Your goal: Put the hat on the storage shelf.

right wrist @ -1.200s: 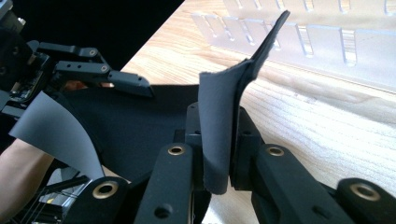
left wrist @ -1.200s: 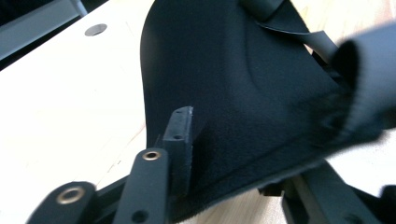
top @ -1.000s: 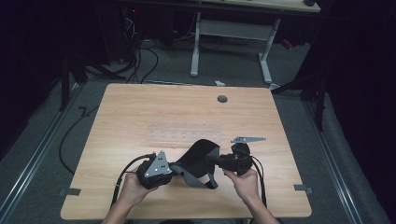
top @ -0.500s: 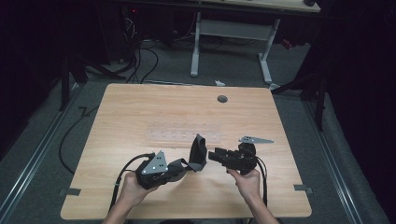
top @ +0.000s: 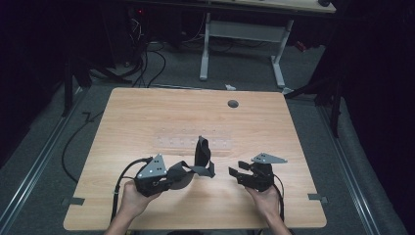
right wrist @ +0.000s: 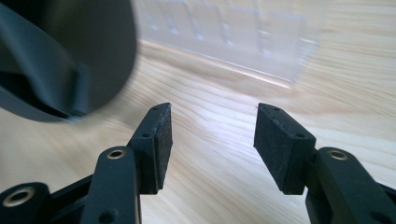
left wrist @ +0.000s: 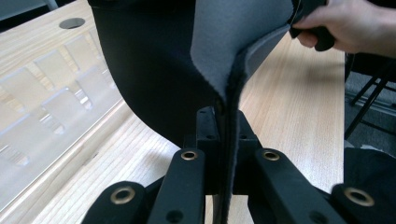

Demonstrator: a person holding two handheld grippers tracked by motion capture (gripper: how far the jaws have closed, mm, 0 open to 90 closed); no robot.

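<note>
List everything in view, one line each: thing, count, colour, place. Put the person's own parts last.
fabric piece: one, black with a grey inner face, near-centre of the table, one end pinched in the left gripper, the rest standing up.
clear tray: one, transparent with compartments, flat on the table behind the fabric.
table: one, light wood, with a round dark hole near its far edge.
second table frame: one, white legs, on the floor beyond.
cables: several, black, on the grey floor at upper left.
left gripper: one, black, shut on the fabric.
right gripper: one, black, jaws just opened, nothing between them.
hands: two, at the near edge.
</note>
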